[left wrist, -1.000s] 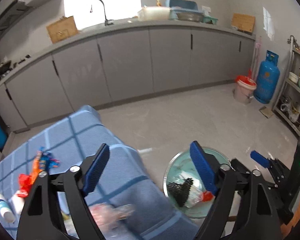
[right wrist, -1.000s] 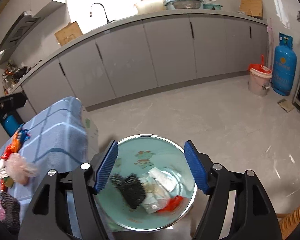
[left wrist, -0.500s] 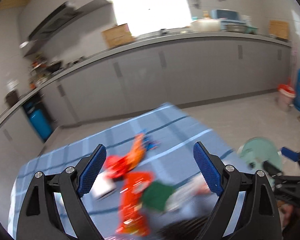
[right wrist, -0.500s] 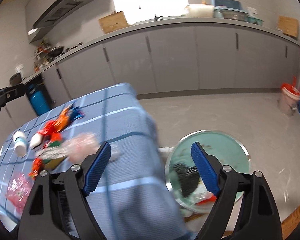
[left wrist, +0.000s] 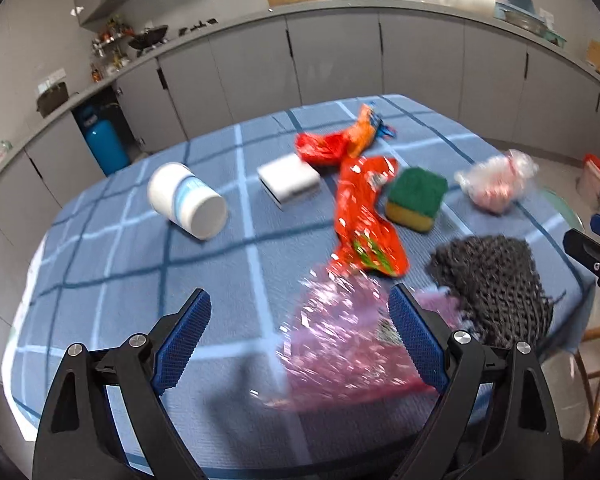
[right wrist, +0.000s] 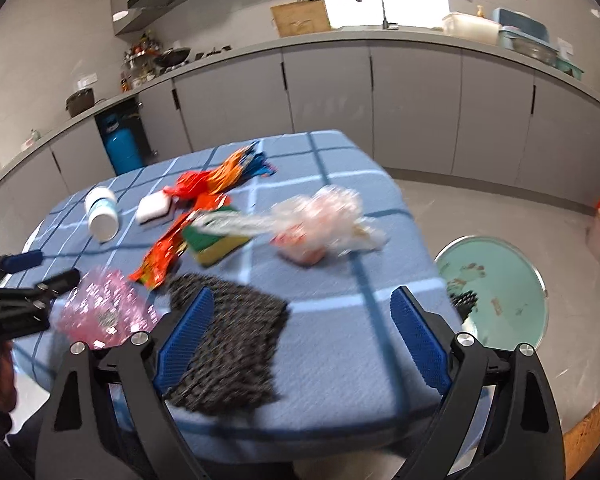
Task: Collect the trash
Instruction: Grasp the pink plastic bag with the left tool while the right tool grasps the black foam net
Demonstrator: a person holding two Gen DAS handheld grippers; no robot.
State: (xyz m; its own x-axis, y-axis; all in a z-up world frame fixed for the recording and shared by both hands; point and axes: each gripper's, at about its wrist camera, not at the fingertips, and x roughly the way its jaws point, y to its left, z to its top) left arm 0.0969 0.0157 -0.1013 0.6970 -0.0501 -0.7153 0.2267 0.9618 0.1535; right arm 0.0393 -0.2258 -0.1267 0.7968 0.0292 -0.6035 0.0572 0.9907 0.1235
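Both the left gripper [left wrist: 300, 336] and the right gripper [right wrist: 298, 332], its fingers just widened, hang with fingers apart and empty above the crumpled pink plastic bag [left wrist: 340, 348] and the black knitted mesh cloth [right wrist: 228, 344] on the blue checked bench [right wrist: 340, 280].

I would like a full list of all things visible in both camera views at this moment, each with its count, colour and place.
tablecloth: one, blue checked, covers the table
white bottle: one, white with pale blue label, lying at the table's left
white block: one, white, mid-table beside the red wrappers
snack wrappers: several, red and orange, mid-table
sponge: one, green on yellow, right of the wrappers
clear plastic bag: one, crumpled, clear with pink, right side of the table
black mesh: one, black, near edge
pink bag: one, pink, shiny, near edge
basin: one, pale green, on the floor right of the table
left gripper: one, black with blue pads, open over the pink bag
right gripper: one, black with blue pads, open, jaws just been opening, nothing gripped
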